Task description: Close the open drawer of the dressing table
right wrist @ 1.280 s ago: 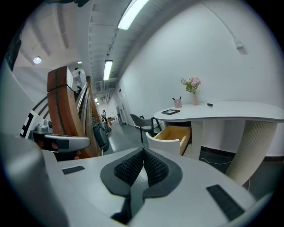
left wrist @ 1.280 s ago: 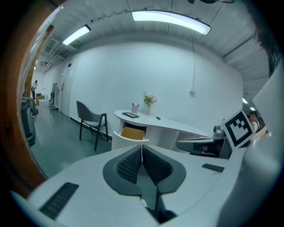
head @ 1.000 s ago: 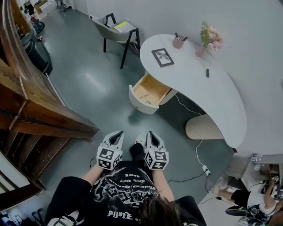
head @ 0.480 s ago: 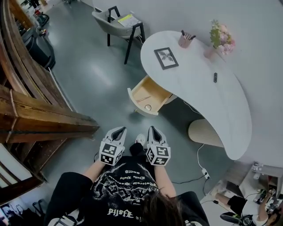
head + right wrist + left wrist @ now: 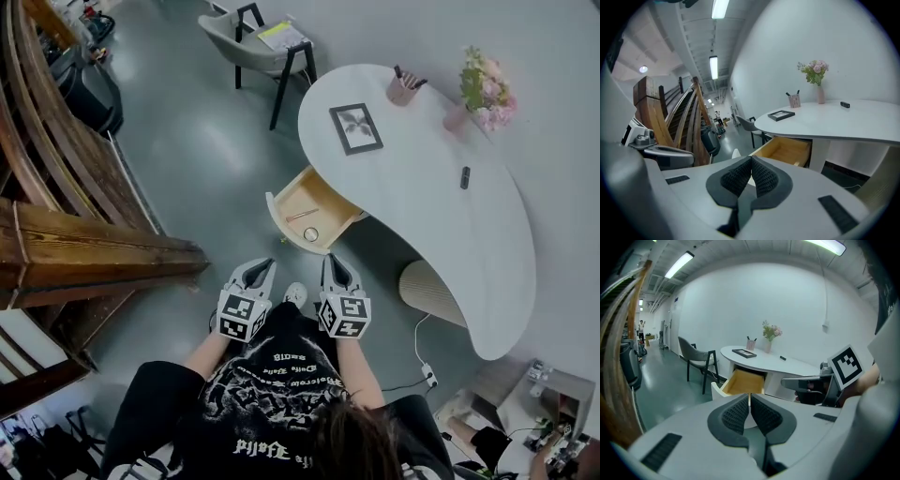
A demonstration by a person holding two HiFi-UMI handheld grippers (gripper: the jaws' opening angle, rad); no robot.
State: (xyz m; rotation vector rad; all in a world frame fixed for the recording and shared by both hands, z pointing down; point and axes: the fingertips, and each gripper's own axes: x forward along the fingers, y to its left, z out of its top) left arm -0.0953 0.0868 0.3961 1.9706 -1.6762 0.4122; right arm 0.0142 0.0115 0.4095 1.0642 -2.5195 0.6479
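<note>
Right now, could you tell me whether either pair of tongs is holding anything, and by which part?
Nothing is held: the left tongs and the right tongs are both shut and empty, short of the open drawer.

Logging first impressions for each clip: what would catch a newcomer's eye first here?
The open drawer, its pale wood inside showing, juts out from under the curved white dressing table at the middle of the head view. Just below it, the left claw and right claw point toward it side by side, both shut and empty. A dark wooden staircase fills the left edge.
</note>
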